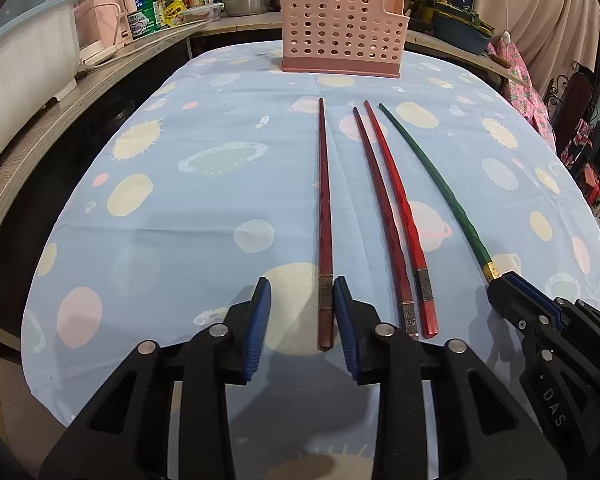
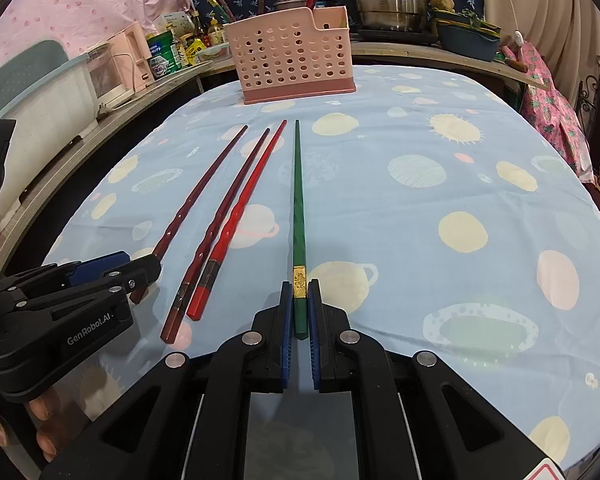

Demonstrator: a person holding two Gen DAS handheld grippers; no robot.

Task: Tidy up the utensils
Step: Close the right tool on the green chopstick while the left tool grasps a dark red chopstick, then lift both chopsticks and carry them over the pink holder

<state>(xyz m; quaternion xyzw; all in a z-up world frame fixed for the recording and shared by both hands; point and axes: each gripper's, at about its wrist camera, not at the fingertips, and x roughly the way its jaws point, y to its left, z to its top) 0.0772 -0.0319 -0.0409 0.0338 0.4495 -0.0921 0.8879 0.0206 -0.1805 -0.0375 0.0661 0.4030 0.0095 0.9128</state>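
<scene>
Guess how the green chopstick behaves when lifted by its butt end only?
The green chopstick looks thin, rigid and long, so it is probably light but may droop or pivot, since the right gripper clamps only its thick end. Its glossy finish suggests some slip. The faceted end probably resists rolling.

The green chopstick (image 1: 436, 184) loses its butt end behind the right gripper (image 1: 500, 284). The left gripper (image 2: 140, 276) covers part of the dark red chopstick (image 2: 204, 188). Labels on the tins (image 2: 162, 56) are too small to read.
</scene>
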